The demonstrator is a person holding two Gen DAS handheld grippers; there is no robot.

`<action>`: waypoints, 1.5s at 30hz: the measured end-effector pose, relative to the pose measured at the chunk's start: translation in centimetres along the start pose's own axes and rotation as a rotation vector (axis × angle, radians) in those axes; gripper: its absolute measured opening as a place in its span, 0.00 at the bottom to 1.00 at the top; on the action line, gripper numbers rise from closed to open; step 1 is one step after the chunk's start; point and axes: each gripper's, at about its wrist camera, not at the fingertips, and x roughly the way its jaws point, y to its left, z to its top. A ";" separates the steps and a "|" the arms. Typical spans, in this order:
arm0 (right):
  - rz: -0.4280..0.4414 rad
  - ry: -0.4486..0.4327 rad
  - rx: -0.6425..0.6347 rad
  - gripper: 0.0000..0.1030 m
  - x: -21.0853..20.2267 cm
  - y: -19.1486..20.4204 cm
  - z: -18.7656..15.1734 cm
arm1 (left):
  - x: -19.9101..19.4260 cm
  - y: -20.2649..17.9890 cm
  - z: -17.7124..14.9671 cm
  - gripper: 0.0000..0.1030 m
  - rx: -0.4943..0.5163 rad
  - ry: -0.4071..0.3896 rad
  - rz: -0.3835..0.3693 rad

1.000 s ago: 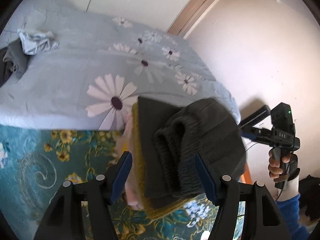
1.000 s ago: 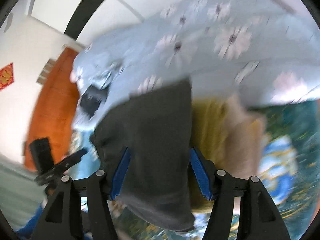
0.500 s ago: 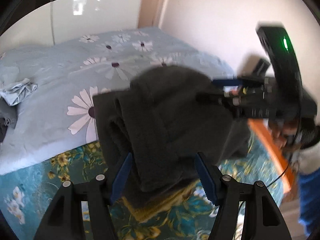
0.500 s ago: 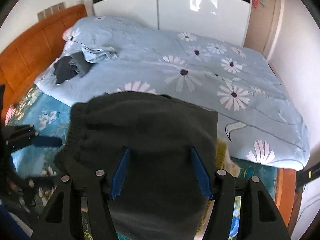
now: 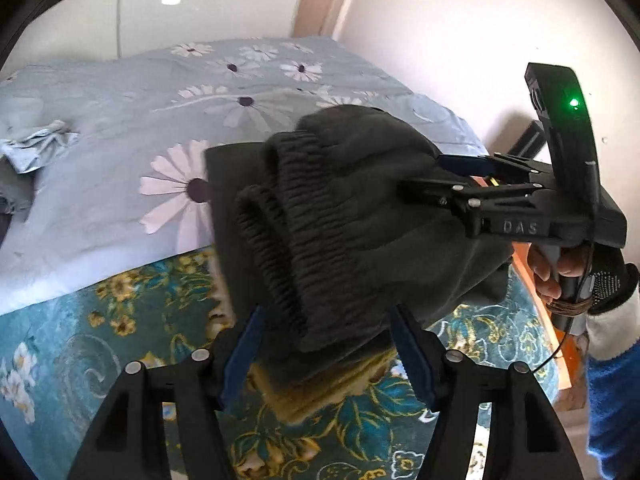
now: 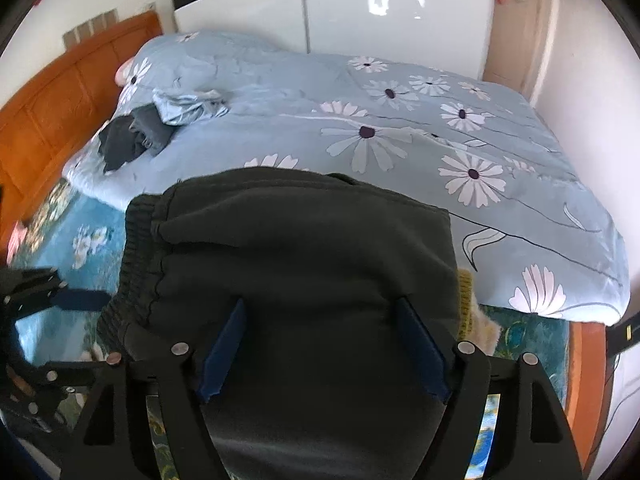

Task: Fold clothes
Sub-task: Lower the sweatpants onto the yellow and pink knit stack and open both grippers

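Note:
A folded dark grey garment (image 5: 340,220) with a ribbed waistband lies over a yellow knit piece (image 5: 320,388) on the teal floral sheet (image 5: 120,320). My left gripper (image 5: 324,348) is shut on the garment's near end, its blue pads pressed against both sides. From the right, my right gripper (image 5: 420,178) reaches in, held by a person's hand (image 5: 552,272). In the right wrist view the garment (image 6: 300,248) fills the gap of the right gripper (image 6: 320,344). Its jaws are opening and the pads stand off the cloth. The yellow knit (image 6: 466,300) peeks out beside it.
A light blue daisy quilt (image 6: 400,120) covers the bed behind. Crumpled light blue (image 6: 188,104) and dark (image 6: 132,136) clothes lie near the orange headboard (image 6: 48,112). A white wardrobe (image 6: 380,12) stands at the back. The orange bed frame edge (image 5: 532,292) runs along the right.
Both views have rolled and steadied, with the garment carried along. The right gripper came close beside the left. Its blue pads now stand wider apart around the cloth.

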 end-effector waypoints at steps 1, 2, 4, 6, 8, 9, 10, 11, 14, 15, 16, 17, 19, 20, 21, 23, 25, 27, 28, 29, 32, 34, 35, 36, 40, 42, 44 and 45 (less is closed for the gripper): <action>-0.009 -0.009 0.010 0.78 -0.1 0.1 -0.1 | -0.4 0.2 -0.4 0.67 -0.008 -0.013 0.007; -0.017 -0.017 0.019 0.78 -0.3 0.2 -0.1 | -0.6 0.3 -0.9 0.67 -0.020 -0.018 0.011; -0.037 -0.033 0.036 0.77 -0.8 0.6 -0.1 | -0.9 0.7 -2.1 0.67 -0.041 -0.020 0.024; -0.049 -0.044 0.055 0.78 -1.4 0.9 -0.2 | -0.8 1.0 -3.0 0.69 -0.047 -0.012 0.062; -0.064 -0.063 0.073 0.79 -2.2 1.4 -0.5 | -0.8 1.5 -4.0 0.70 -0.072 -0.018 0.094; -0.071 -0.072 0.082 0.80 -2.5 1.6 -0.6 | -0.9 1.8 -4.5 0.72 -0.092 -0.026 0.095; -0.080 -0.080 0.086 0.80 -2.8 1.9 -0.9 | -1.1 2.0 -5.0 0.73 -0.116 -0.034 0.084; -0.088 -0.089 0.092 0.80 -3.1 2.1 -1.1 | -1.3 2.1 -5.5 0.78 -0.135 -0.049 0.079; -0.114 -0.113 0.145 0.80 -4.0 2.8 -2.3 | -1.8 2.1 -7.0 0.81 -0.175 -0.089 0.071; -0.125 -0.123 0.165 0.81 -4.5 3.0 -2.8 | -1.9 1.9 -7.2 0.81 -0.174 -0.097 0.073; -0.139 -0.137 0.181 0.81 -4.9 3.3 -3.4 | -2.0 1.7 -7.5 0.81 -0.174 -0.100 0.084; -0.153 -0.151 0.197 0.82 -5.3 3.7 -4.0 | -2.1 1.5 -7.9 0.82 -0.174 -0.103 0.094; -0.177 -0.177 0.206 0.85 -6.0 4.8 -5.3 | -2.3 1.1 -8.5 0.82 -0.182 -0.110 0.118; -0.187 -0.189 0.200 0.85 -6.3 5.5 -5.9 | -2.3 1.0 -8.8 0.82 -0.187 -0.116 0.116; -0.194 -0.194 0.186 0.85 -6.5 6.2 -6.4 | -2.6 0.9 -9.0 0.82 -0.192 -0.123 0.109; -0.207 -0.195 0.151 0.85 -6.5 7.5 -7.4 | -2.7 0.9 -9.4 0.82 -0.204 -0.132 0.105; -0.217 -0.191 0.139 0.85 -6.5 8.1 -8.0 | -3.0 0.9 -9.9 0.82 -0.215 -0.140 0.106; -0.211 -0.183 0.162 0.85 -6.5 8.2 -8.7 | -3.4 0.9 -10.3 0.94 -0.227 -0.150 0.108; -0.209 -0.177 0.190 0.85 -6.5 7.9 -9.1 | -3.4 0.8 -10.5 0.98 -0.232 -0.154 0.113; -0.208 -0.174 0.218 0.85 -6.5 7.6 -9.5 | -3.4 0.6 -10.7 1.00 -0.235 -0.160 0.122; -0.213 -0.142 0.299 0.85 -5.7 6.3 -10.6 | -3.3 0.1 -10.8 1.00 -0.239 -0.155 0.127; -0.227 -0.121 0.308 0.85 -5.3 6.0 -11.2 | -3.1 -0.3 -10.8 1.00 -0.242 -0.146 0.128; -0.234 -0.112 0.311 0.85 -5.0 5.8 -11.5 | -3.0 -0.4 -10.8 1.00 -0.241 -0.146 0.127; -0.240 -0.107 0.307 0.85 -4.9 5.8 -11.8 | -2.9 -0.6 -10.8 1.00 -0.239 -0.146 0.128; -0.247 -0.089 0.299 0.97 -4.3 5.7 -12.7 | -2.3 -1.0 -10.9 1.00 -0.235 -0.123 0.145; -0.246 -0.094 0.295 1.00 -4.2 5.8 -12.9 | -2.0 -1.2 -11.0 1.00 -0.236 -0.116 0.168; -0.245 -0.093 0.295 1.00 -3.9 6.0 -13.3 | -1.9 -1.3 -11.2 1.00 -0.242 -0.118 0.175; -0.254 -0.090 0.297 1.00 -3.8 5.9 -13.3 | -1.8 -1.3 -11.3 1.00 -0.246 -0.119 0.177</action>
